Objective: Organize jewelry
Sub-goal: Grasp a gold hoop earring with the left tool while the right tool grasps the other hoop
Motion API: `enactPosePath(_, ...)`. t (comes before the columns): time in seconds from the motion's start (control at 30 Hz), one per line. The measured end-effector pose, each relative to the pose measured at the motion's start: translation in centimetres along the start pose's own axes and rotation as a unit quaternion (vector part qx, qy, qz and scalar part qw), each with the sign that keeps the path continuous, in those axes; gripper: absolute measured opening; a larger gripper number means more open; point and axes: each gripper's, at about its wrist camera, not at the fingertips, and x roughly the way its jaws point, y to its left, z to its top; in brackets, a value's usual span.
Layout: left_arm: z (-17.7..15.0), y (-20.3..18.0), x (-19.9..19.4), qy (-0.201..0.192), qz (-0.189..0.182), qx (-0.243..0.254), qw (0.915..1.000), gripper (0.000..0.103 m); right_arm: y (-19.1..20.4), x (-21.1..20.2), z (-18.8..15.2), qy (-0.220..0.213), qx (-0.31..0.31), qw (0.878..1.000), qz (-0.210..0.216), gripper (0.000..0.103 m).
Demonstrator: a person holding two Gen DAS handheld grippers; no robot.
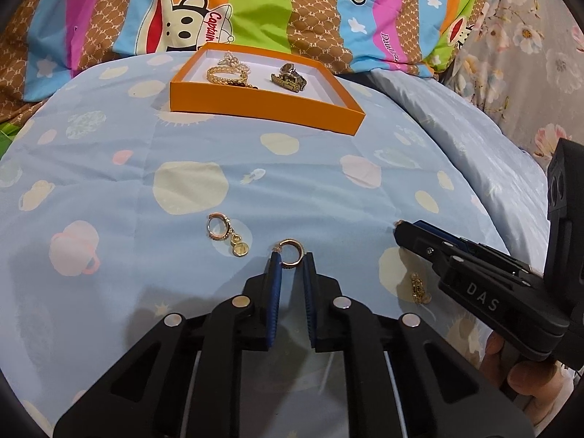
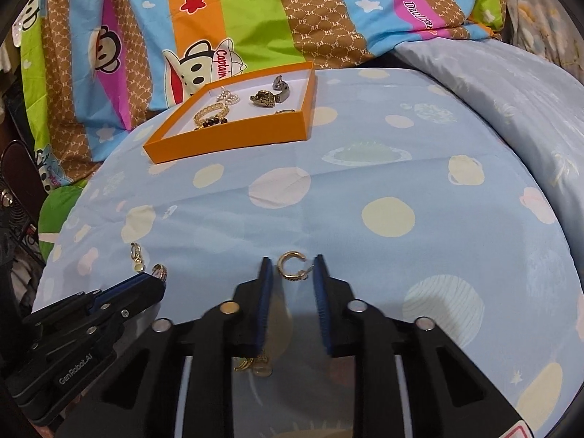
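I'm easing both hand-held grippers, left [image 1: 291, 255] and right [image 2: 292, 261], jaws apart, around tiny slippery hoop earrings [image 1: 291, 254], probably touching neither.

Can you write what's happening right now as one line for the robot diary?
left claw: open around hoop earring | right claw: open around C-shaped earring | orange box: holds bracelets, rings | dangle earring: on sheet

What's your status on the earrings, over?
Left gripper open, jaws astride a gold hoop earring. Right gripper open around an open-ended hoop. Orange box ahead, jewelry inside. Nothing blocking.
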Motion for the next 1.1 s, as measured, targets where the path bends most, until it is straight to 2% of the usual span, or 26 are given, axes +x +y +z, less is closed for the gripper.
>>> enactPosePath(0.6,0.7,0.2,0.2,-0.005,0.011,-0.005,0.9999,0.015,-0.2,0.2,0.1,-0.002,0.003,1.000,0.013,0.016)
enactPosePath(0.63,0.7,0.2,0.0,-0.008,0.014,-0.005,0.9999,0.017,-0.2,0.2,0.1,-0.002,0.003,1.000,0.014,0.016)
enactPosePath(0.7,0.6,0.2,-0.2,-0.014,0.020,-0.002,0.9997,0.034,-0.2,0.1,0.1,-0.004,0.003,1.000,0.015,0.016)
enactPosePath(0.73,0.7,0.2,-0.2,-0.014,0.019,-0.001,0.9997,0.035,-0.2,0.1,0.1,-0.004,0.003,1.000,0.017,0.016)
enactPosePath(1.03,1.3,-0.3,0.7,-0.006,0.021,0.008,0.9997,0.033,-0.3,0.0,0.1,-0.006,0.007,1.000,0.025,0.016)
enactPosePath(1.1,1.3,-0.5,0.8,-0.005,0.019,0.012,0.9997,0.030,-0.3,-0.1,0.1,-0.008,0.007,1.000,0.026,0.016)
